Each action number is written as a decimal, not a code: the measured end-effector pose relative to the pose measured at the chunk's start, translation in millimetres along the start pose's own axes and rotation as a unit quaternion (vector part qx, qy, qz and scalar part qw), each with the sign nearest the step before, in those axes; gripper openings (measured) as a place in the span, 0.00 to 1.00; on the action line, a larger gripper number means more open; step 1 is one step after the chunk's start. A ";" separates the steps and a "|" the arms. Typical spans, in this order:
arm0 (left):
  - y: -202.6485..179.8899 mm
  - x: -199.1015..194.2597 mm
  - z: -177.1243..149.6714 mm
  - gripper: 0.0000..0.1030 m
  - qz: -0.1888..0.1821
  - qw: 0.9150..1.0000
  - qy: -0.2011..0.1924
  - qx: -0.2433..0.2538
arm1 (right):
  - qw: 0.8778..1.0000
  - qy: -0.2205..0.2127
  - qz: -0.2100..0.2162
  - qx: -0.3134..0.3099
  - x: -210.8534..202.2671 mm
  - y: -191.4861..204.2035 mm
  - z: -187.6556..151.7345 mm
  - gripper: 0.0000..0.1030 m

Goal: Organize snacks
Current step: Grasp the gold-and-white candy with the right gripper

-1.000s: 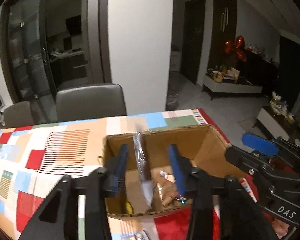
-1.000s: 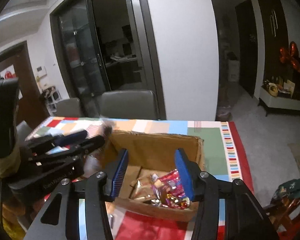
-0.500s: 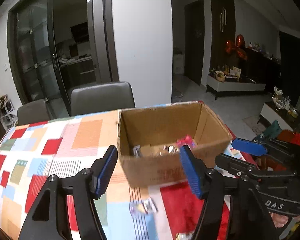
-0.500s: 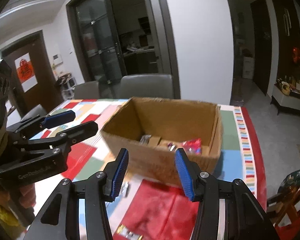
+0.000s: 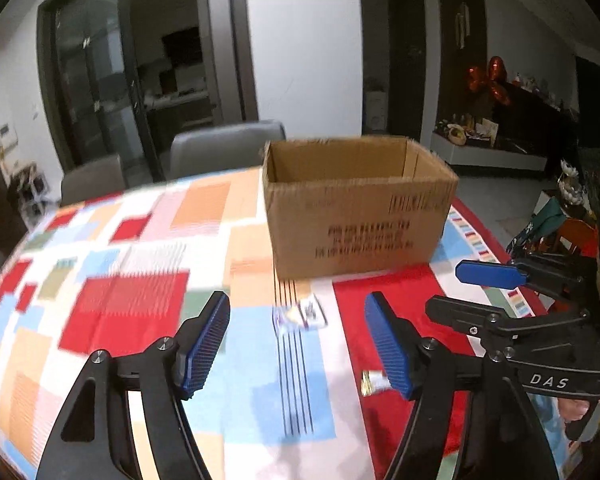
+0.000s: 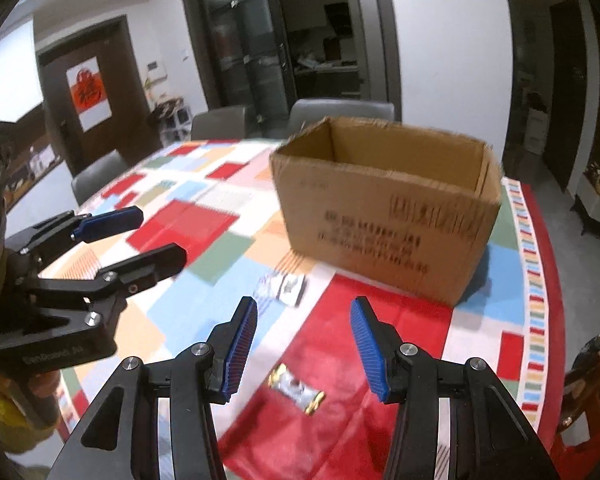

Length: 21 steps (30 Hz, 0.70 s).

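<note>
An open cardboard box [image 5: 356, 208] stands on the patchwork tablecloth; it also shows in the right wrist view [image 6: 388, 208]. Its inside is hidden from this low angle. A white snack packet [image 5: 306, 314] lies on the cloth in front of the box, also in the right wrist view [image 6: 284, 286]. A gold-ended wrapped candy [image 6: 298, 388] lies nearer, between my right fingers; in the left wrist view [image 5: 374, 382] it is partly hidden by a finger. My left gripper [image 5: 296, 344] is open and empty above the cloth. My right gripper [image 6: 304, 352] is open and empty above the candy.
Grey chairs [image 5: 220, 148] stand behind the table, and one [image 6: 100, 172] at its left side. The table's right edge [image 6: 548, 320] has a red striped border. A wooden chair [image 6: 592, 380] sits beyond it.
Both grippers have pulled back and down from over the box towards the table's near side. The box's inside, with its snacks, has dropped out of sight; the loose packet and candy now show.
</note>
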<state>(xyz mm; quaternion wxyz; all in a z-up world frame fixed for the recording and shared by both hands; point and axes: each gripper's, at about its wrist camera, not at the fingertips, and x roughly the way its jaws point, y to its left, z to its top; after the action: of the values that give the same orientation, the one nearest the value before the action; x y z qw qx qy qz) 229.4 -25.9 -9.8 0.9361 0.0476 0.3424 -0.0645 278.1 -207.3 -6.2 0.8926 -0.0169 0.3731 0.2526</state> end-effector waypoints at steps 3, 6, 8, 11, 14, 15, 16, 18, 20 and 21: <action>2.5 3.5 -17.9 0.67 0.009 1.000 0.019 -0.011 | 1.000 0.016 0.003 -0.015 7.7 5.0 -13.7 0.48; 1.3 10.0 -36.8 0.67 0.007 0.999 0.045 -0.013 | 0.999 0.036 0.006 -0.029 16.4 7.3 -26.8 0.48; -0.7 14.3 -48.3 0.67 0.004 0.998 0.061 -0.014 | 0.998 0.053 0.010 -0.039 23.3 9.2 -35.7 0.48; -3.5 21.4 -62.9 0.67 0.005 0.997 0.081 -0.018 | 0.996 0.075 0.013 -0.053 32.4 11.5 -46.0 0.48; -4.3 27.8 -73.5 0.67 0.002 0.995 0.099 -0.027 | 0.993 0.098 0.018 -0.065 43.5 12.1 -55.7 0.48; -4.9 30.0 -76.6 0.67 0.000 0.994 0.104 -0.029 | 0.992 0.105 0.019 -0.067 47.0 11.8 -57.4 0.48; -5.3 32.0 -78.5 0.67 0.000 0.994 0.108 -0.030 | 0.991 0.114 0.021 -0.068 52.5 11.3 -60.0 0.48; -6.0 36.8 -83.1 0.67 -0.003 0.992 0.118 -0.035 | 0.989 0.127 0.021 -0.070 60.7 10.2 -62.5 0.48; -5.8 41.0 -85.8 0.67 -0.005 0.992 0.123 -0.040 | 0.988 0.138 0.018 -0.072 69.5 9.0 -64.9 0.48; -6.0 43.0 -87.0 0.67 -0.005 0.991 0.126 -0.041 | 0.987 0.142 0.017 -0.073 73.4 8.2 -65.6 0.48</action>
<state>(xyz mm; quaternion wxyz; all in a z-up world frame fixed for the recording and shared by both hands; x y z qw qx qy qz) 205.8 -24.1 -104.1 0.8861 0.0156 0.4606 -0.0489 274.7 -182.3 -101.7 0.8226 -0.1108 0.4768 0.2893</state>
